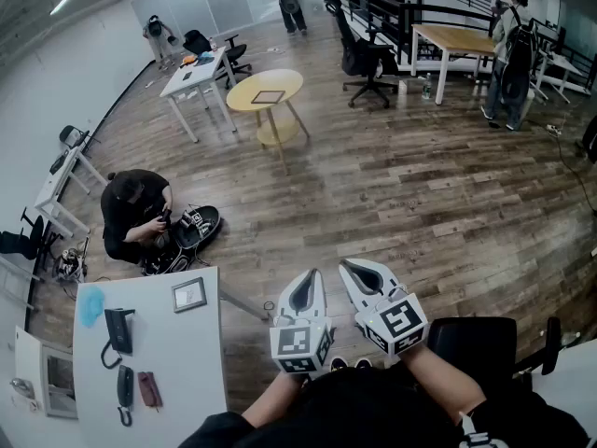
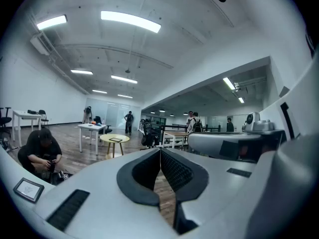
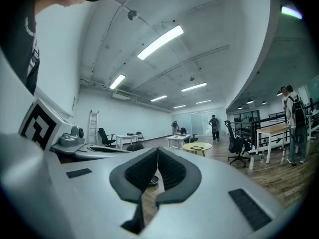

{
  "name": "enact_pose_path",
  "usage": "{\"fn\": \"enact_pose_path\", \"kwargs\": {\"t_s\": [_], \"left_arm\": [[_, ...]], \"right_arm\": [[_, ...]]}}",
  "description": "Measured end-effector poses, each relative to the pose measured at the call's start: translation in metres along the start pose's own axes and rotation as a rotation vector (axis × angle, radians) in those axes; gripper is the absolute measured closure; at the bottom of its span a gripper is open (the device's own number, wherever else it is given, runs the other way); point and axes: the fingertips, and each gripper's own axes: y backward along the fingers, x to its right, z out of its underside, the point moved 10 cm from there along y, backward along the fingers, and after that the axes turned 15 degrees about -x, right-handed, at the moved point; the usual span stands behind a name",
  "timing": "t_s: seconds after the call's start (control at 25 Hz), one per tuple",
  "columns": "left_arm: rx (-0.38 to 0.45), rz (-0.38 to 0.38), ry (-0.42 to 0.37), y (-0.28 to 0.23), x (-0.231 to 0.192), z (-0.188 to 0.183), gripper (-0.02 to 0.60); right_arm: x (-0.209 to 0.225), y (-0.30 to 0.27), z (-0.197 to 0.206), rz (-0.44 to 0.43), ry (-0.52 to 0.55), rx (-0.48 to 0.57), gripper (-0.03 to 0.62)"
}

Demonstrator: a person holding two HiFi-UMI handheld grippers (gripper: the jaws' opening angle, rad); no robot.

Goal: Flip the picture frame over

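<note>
The picture frame (image 1: 189, 294) lies flat near the far right corner of the white tabletop (image 1: 187, 362), close to its right edge, with open wooden floor (image 1: 420, 194) beyond. Well to its right, the left hand-held gripper (image 1: 308, 283) and right hand-held gripper (image 1: 354, 271) hover side by side over the floor. Both are roughly level, with jaws closed on nothing.

No text, number or brand can be read with certainty. The left cube (image 1: 300, 342) and the right cube (image 1: 401, 322) carry only black-and-white square patterns, not letters. The black thing on the floor (image 1: 198, 224) beside the crouching person (image 1: 133, 215) has white lettering, but it is too small to read.
</note>
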Motion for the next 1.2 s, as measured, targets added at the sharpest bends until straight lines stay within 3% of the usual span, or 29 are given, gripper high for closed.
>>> {"fn": "enact_pose_path", "kwargs": {"t_s": [0.32, 0.68, 0.88, 1.2], "left_arm": [[-0.016, 0.016, 0.019, -0.005, -0.011, 0.013, 0.558], [0.001, -0.016, 0.025, 0.006, -0.039, 0.025, 0.558], [0.011, -0.029, 0.011, -0.004, -0.055, 0.018, 0.558], [-0.046, -0.049, 0.027, -0.039, -0.084, 0.018, 0.558]], "right_arm": [[-0.004, -0.011, 0.008, 0.0, -0.011, -0.02, 0.576], [-0.017, -0.023, 0.013, -0.027, -0.005, -0.012, 0.574], [0.002, -0.027, 0.006, -0.004, -0.035, 0.049, 0.574], [0.035, -0.066, 0.012, 0.037, -0.103, 0.024, 0.575]]}}
